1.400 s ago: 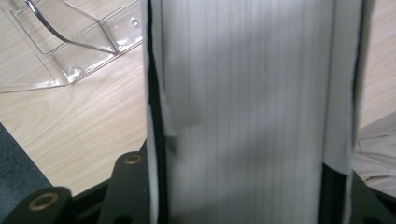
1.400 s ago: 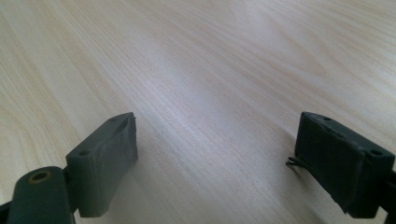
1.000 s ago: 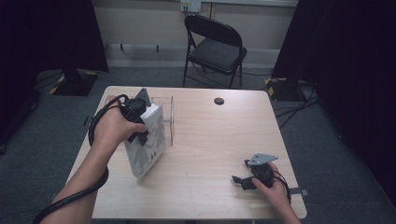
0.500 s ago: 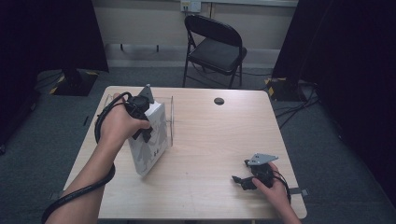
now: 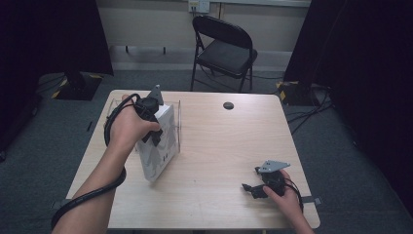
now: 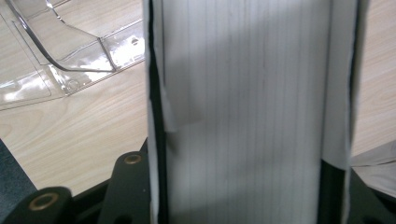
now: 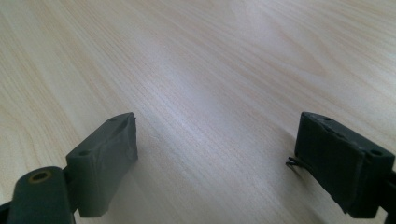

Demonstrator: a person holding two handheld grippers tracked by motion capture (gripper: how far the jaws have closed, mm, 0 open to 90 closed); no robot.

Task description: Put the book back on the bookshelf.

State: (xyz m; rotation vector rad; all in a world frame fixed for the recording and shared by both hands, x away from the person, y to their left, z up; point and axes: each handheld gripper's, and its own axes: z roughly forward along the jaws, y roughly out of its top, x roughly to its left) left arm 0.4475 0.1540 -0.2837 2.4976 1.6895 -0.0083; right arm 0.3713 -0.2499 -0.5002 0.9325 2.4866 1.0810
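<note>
A thick white book (image 5: 159, 148) stands tilted on its lower edge at the left of the table. My left gripper (image 5: 154, 132) is shut on it from above, one jaw on each cover. In the left gripper view the book's (image 6: 243, 107) page edge runs between the two jaws of the left gripper (image 6: 238, 186). A clear plastic stand (image 5: 177, 117) sits just behind the book, and the same stand (image 6: 60, 51) lies on the wood at upper left. At the front right, my right gripper (image 5: 249, 189) rests low on the table. Its jaws (image 7: 217, 154) are open with bare wood between them.
The wooden table (image 5: 229, 146) has a small black round disc (image 5: 228, 105) near its far edge. A black folding chair (image 5: 224, 48) stands beyond the table. Dark curtains hang on both sides, and cables lie on the grey carpet.
The left hand has shifted slightly with the book still in its grip. The right gripper has stayed where it was.
</note>
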